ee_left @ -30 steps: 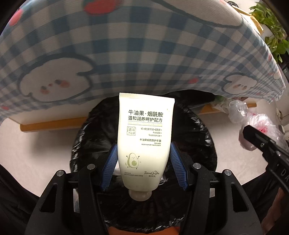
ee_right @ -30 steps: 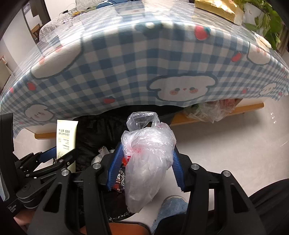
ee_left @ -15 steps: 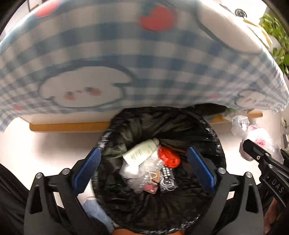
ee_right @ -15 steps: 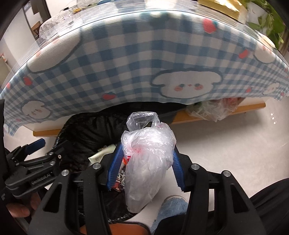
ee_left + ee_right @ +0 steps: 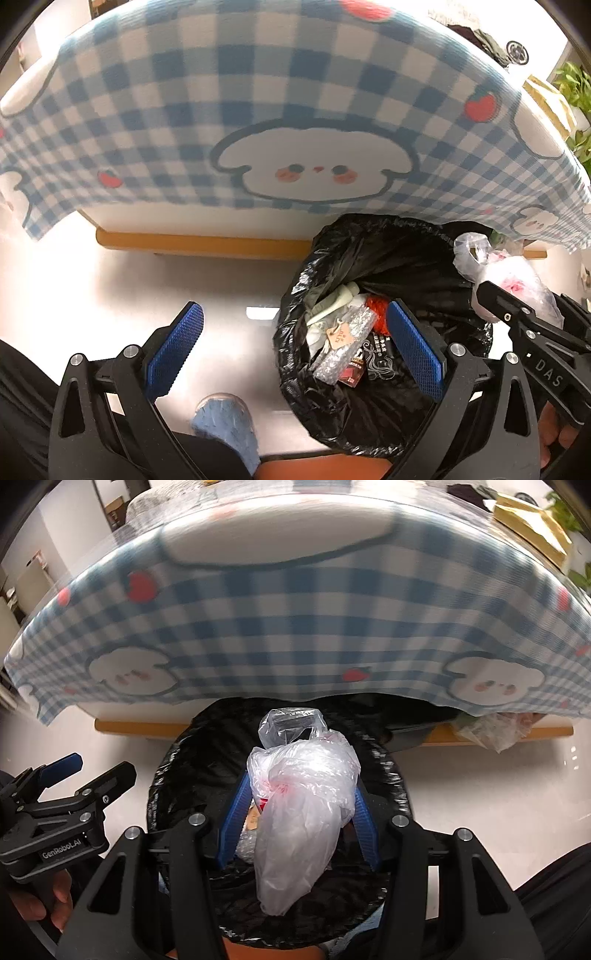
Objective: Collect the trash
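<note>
A bin lined with a black bag (image 5: 373, 240) stands on the floor under the table edge; it also shows in the right wrist view (image 5: 177, 775). Inside lie a pale green hand cream tube (image 5: 332, 304), a clear wrapper with a tag (image 5: 343, 339) and red and black packets. My left gripper (image 5: 295, 347) is open and empty, at the bin's left rim. My right gripper (image 5: 299, 812) is shut on a crumpled clear plastic bag (image 5: 303, 805) and holds it over the bin opening; the bag also shows in the left wrist view (image 5: 513, 277).
A table with a blue checked bunny tablecloth (image 5: 295, 110) overhangs the bin. A wooden rail (image 5: 199, 243) runs below it. A blue slipper (image 5: 225, 424) is on the pale floor. A clear bag (image 5: 491, 731) hangs under the table at right.
My left gripper opened and the hand cream tube fell into the bin; the gripper then shifted left. My right gripper moved left with the plastic bag to over the bin.
</note>
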